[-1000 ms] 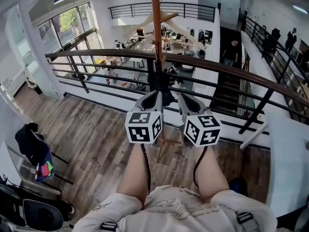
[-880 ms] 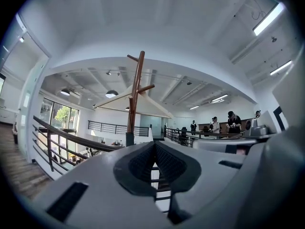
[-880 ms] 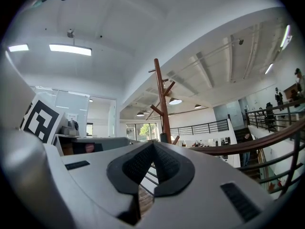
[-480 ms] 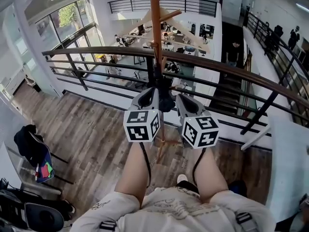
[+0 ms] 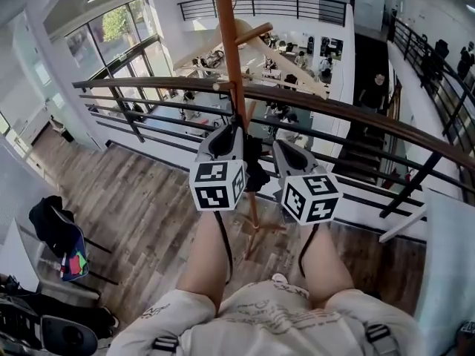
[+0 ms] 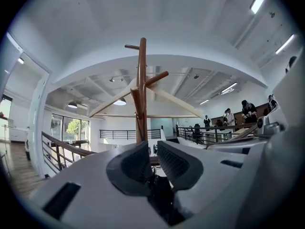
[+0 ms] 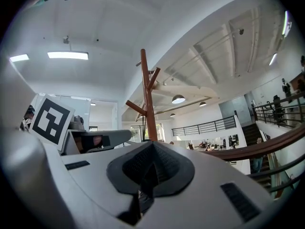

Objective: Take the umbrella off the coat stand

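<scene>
The brown wooden coat stand [image 5: 230,43] rises just ahead of me, in front of the railing. A black folded umbrella [image 5: 254,170] hangs beside its pole, between my two grippers. My left gripper [image 5: 231,128] is at the pole's left side, its jaws nearly together with the black umbrella [image 6: 155,194] wedged deep between them. My right gripper [image 5: 279,147] is just right of the umbrella with its pads pressed together. In the left gripper view the stand [image 6: 142,94] and its pegs tower above the left gripper [image 6: 153,144]. The right gripper [image 7: 152,144] also points up at the stand [image 7: 148,104].
A dark metal railing [image 5: 356,117] with a wooden handrail runs across behind the stand, with an open lower floor beyond it. A chair with a black jacket [image 5: 56,232] stands at the left, a dark bag [image 5: 52,332] at the bottom left and a white table [image 5: 453,273] at the right.
Both grippers have risen a little in the view with the black umbrella between them. My head has shifted, so the stand's pole now leans toward the upper left.
</scene>
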Demonstrator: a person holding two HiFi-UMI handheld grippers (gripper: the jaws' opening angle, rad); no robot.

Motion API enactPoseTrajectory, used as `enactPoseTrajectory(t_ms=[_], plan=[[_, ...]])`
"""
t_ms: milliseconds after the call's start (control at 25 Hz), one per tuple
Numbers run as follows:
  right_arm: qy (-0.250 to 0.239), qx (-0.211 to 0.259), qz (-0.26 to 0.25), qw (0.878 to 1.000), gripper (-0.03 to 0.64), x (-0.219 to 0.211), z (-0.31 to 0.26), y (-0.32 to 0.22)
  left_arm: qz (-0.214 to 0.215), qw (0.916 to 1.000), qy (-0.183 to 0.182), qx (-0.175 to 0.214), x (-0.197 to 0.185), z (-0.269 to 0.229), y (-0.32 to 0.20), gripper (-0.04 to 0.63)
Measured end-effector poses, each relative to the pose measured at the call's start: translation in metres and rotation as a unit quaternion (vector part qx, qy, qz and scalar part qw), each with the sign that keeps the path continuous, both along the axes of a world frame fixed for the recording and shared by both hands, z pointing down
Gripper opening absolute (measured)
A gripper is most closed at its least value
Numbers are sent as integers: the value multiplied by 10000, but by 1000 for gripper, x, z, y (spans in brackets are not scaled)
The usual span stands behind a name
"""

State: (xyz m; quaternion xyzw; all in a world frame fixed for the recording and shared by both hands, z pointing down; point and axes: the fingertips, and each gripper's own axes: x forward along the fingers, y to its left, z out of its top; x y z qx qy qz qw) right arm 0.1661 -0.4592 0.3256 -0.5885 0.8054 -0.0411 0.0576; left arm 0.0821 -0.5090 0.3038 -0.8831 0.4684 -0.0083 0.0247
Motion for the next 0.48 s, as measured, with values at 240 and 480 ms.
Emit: enactPoseTrajectory(t_ms=[240,480], plan=[[4,-36,-153,9999,3,20,6,-33,-284,9993,-243,15,19,-1,-42,69],[16,-66,-270,9996,3,27,7,-54,-399,9986,-351,-63,23,2,-65,71]])
